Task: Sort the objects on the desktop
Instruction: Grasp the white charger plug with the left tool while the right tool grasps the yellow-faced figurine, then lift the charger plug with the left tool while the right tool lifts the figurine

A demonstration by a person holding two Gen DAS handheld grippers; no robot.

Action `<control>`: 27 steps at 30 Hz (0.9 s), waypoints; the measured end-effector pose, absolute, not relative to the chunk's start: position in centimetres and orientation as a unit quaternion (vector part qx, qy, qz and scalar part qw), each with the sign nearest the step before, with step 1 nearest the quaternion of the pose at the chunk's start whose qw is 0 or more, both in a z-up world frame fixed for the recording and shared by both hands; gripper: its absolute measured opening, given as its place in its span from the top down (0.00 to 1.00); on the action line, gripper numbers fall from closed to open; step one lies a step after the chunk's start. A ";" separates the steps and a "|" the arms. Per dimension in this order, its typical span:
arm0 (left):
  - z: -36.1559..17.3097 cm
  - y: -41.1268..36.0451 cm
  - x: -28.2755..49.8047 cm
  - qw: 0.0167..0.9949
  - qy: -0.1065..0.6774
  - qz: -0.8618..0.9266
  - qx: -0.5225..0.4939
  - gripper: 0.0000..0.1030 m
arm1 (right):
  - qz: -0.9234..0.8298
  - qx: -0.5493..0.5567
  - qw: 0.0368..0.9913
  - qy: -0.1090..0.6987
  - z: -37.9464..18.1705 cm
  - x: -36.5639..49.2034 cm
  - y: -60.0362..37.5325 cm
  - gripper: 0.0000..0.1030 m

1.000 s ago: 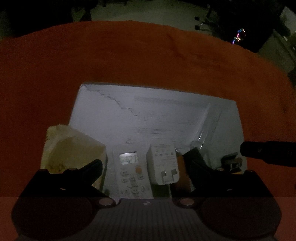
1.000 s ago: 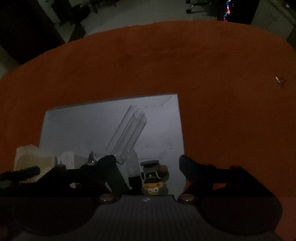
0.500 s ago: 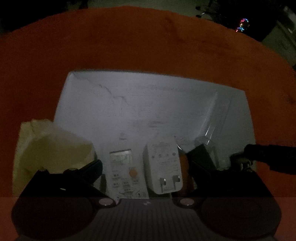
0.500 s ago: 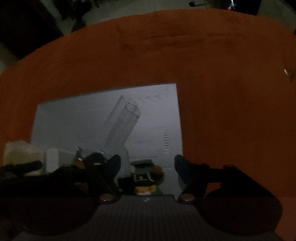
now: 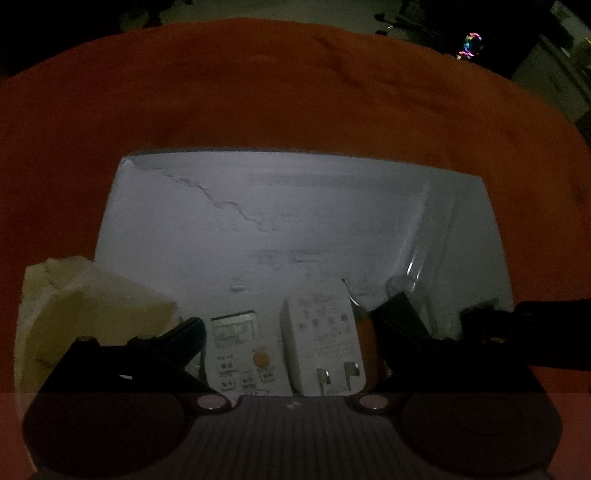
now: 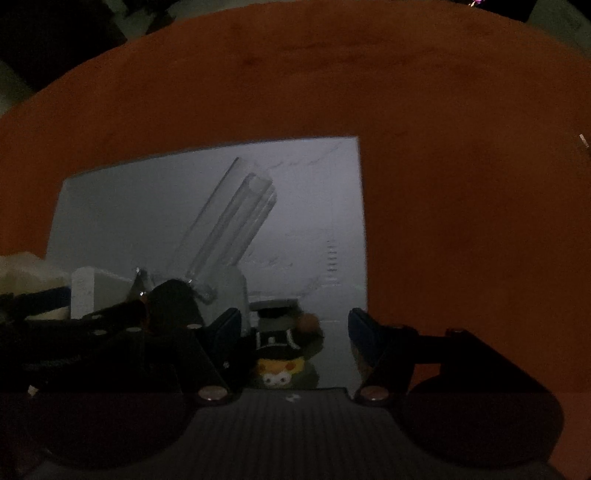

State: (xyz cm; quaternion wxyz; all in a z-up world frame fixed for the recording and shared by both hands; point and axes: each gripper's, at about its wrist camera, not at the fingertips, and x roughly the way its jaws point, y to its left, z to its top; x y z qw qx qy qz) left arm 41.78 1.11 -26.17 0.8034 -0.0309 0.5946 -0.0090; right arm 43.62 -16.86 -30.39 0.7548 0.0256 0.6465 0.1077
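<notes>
A white sheet of paper (image 5: 295,214) lies on the orange tabletop (image 5: 295,92). On its near edge lie a white remote control (image 5: 240,354) with an orange button and a white plug adapter (image 5: 325,343). My left gripper (image 5: 288,328) is open, its fingers on either side of these two. A crumpled cream paper wad (image 5: 85,314) sits at the left. My right gripper (image 6: 293,325) is open around a small toy figure (image 6: 282,350) in black with a yellow face. A clear plastic tube (image 6: 229,229) lies on the paper (image 6: 147,206) beyond it.
The orange tabletop (image 6: 461,184) stretches far and to the right of the paper. The left gripper's body (image 6: 110,332) crowds the left of the right wrist view. A dark floor with chair legs (image 5: 391,22) lies beyond the table edge.
Both grippers have dropped lower and closer over the paper's near edge. The right gripper now brackets the toy figure more tightly. Nothing has been picked up.
</notes>
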 end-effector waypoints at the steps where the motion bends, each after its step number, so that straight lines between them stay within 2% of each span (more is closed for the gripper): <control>1: -26.1 1.2 41.6 0.806 0.591 -0.016 -0.026 0.03 | 0.110 0.023 0.753 0.649 -30.6 43.5 -16.7 0.35; 2: -26.1 1.3 41.5 0.809 0.586 -0.025 -0.024 0.03 | 0.113 0.021 0.754 0.646 -30.8 43.2 -16.4 0.35; 3: -26.1 1.4 41.4 0.813 0.582 -0.030 -0.021 0.07 | 0.116 0.019 0.759 0.641 -30.8 43.0 -16.3 0.36; 4: -26.0 1.6 41.3 0.815 0.578 -0.028 -0.019 0.07 | 0.118 0.017 0.762 0.636 -30.7 42.9 -16.1 0.42; 5: -25.9 1.8 41.1 0.818 0.574 -0.025 -0.026 0.12 | 0.117 0.013 0.763 0.635 -30.6 42.8 -16.1 0.55; 7: -25.7 2.3 41.0 0.822 0.567 -0.025 -0.037 0.22 | 0.114 0.003 0.764 0.635 -30.5 42.6 -16.1 0.55; 9: -25.5 2.6 40.9 0.822 0.567 -0.039 -0.045 0.36 | 0.115 -0.010 0.767 0.632 -30.4 42.2 -16.1 0.55; 10: -25.3 2.7 40.9 0.822 0.566 -0.044 -0.048 0.39 | 0.116 -0.017 0.767 0.631 -30.5 42.0 -16.1 0.55; 11: -25.3 2.8 40.8 0.822 0.565 -0.048 -0.049 0.42 | 0.116 -0.019 0.767 0.631 -30.5 41.9 -16.2 0.55; 17: -25.3 2.8 40.8 0.816 0.574 -0.069 -0.034 0.42 | 0.110 -0.008 0.763 0.637 -30.6 42.1 -16.4 0.55; 20: -24.8 2.7 40.6 0.812 0.578 -0.072 -0.035 0.48 | 0.106 -0.012 0.764 0.636 -30.5 41.9 -15.9 0.55; 21: -24.6 2.7 40.5 0.812 0.578 -0.073 -0.037 0.61 | 0.105 -0.014 0.765 0.635 -30.4 41.8 -15.8 0.55; 22: -24.4 2.8 40.4 0.812 0.577 -0.075 -0.043 0.66 | 0.104 -0.017 0.766 0.634 -30.4 41.7 -15.8 0.55; 27: -24.2 2.3 40.1 0.816 0.573 -0.074 -0.018 0.75 | 0.104 -0.011 0.768 0.632 -30.4 41.5 -16.0 0.55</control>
